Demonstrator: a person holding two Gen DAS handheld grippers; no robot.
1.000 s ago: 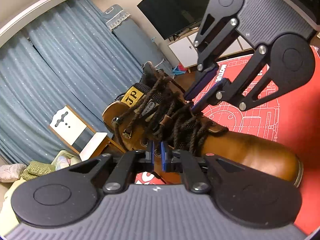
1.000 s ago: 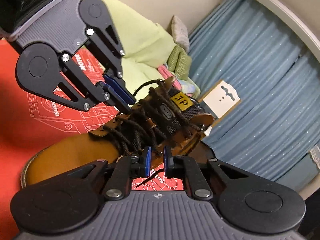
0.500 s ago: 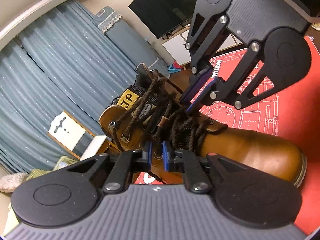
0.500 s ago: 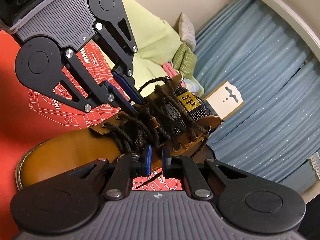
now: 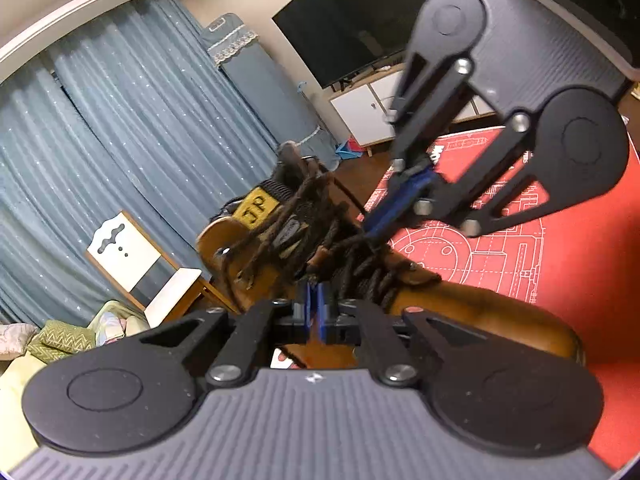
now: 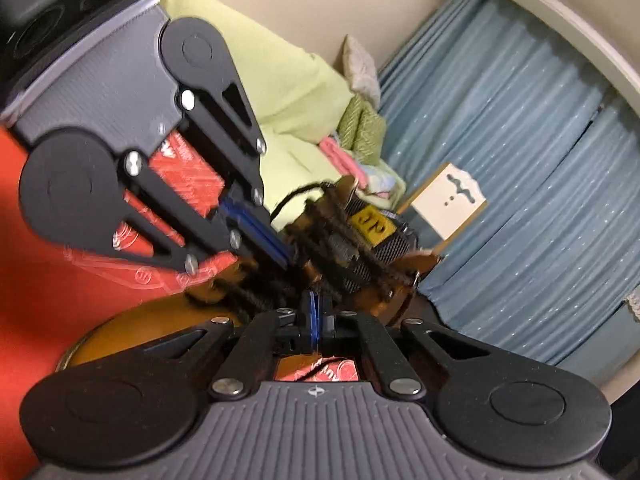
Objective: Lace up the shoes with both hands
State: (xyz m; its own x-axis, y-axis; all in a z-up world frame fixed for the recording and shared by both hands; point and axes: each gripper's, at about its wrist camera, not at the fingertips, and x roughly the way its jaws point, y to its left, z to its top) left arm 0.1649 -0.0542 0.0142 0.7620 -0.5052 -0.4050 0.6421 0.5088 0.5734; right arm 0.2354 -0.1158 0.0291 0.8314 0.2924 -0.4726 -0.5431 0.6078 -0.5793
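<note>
Blur hides which lace (image 6: 340,264) the right gripper (image 6: 316,316) pinches.

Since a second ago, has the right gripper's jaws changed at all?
Yes. The right gripper has closed: its blue pads, earlier apart, now meet in front of the boot's laces. Whether a lace is pinched cannot be told. The boot remains on the red mat.
</note>
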